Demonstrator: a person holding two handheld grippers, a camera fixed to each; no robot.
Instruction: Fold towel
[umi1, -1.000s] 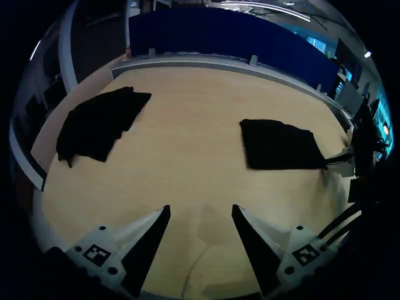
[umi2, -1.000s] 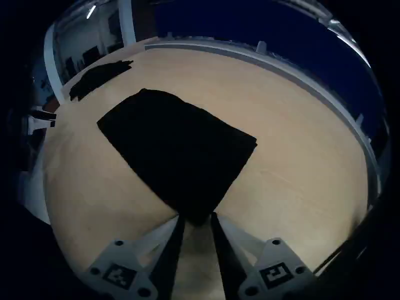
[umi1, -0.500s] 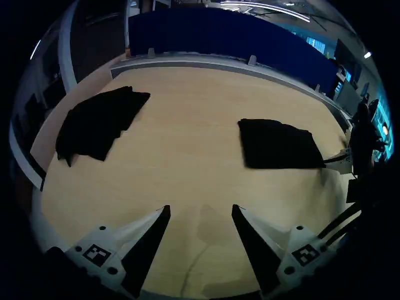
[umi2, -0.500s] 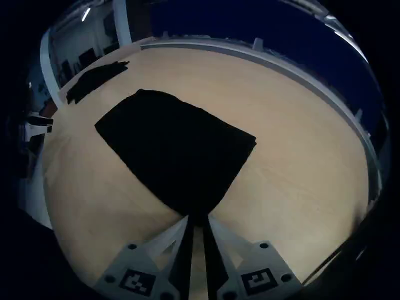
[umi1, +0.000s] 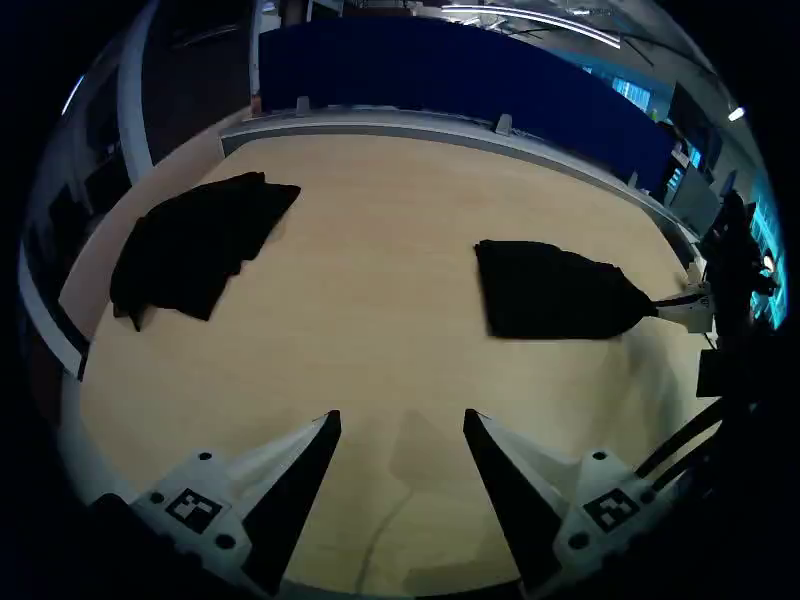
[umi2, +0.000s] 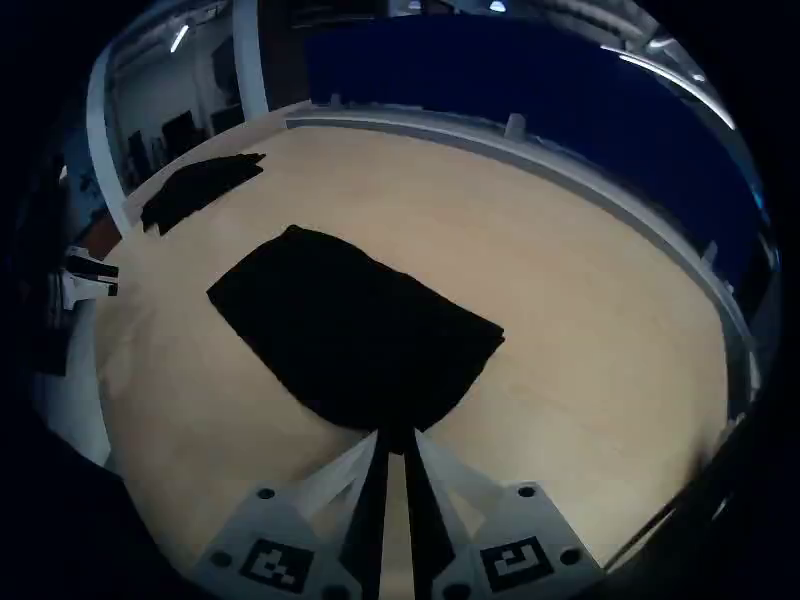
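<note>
Towel (umi2: 350, 330): black, flat mid-desk, near corner raised to a point.
Right tool (umi2: 395, 470): closed tight on that corner.
Left tool (umi1: 400, 450): spread wide, holding nothing, over bare desk (umi1: 380, 200).
Other cloth (umi1: 200, 245): bunched by far-left edge, well apart from the towel.

I read both views as dim with a blue cast. Light comes from ceiling strips (umi1: 530, 14) overhead and leaves only a faint, soft shadow on the tabletop (umi1: 380, 260). Fisheye distortion bends the table edges strongly, and the black towel (umi2: 350, 330) renders flat, without fabric detail.
</note>
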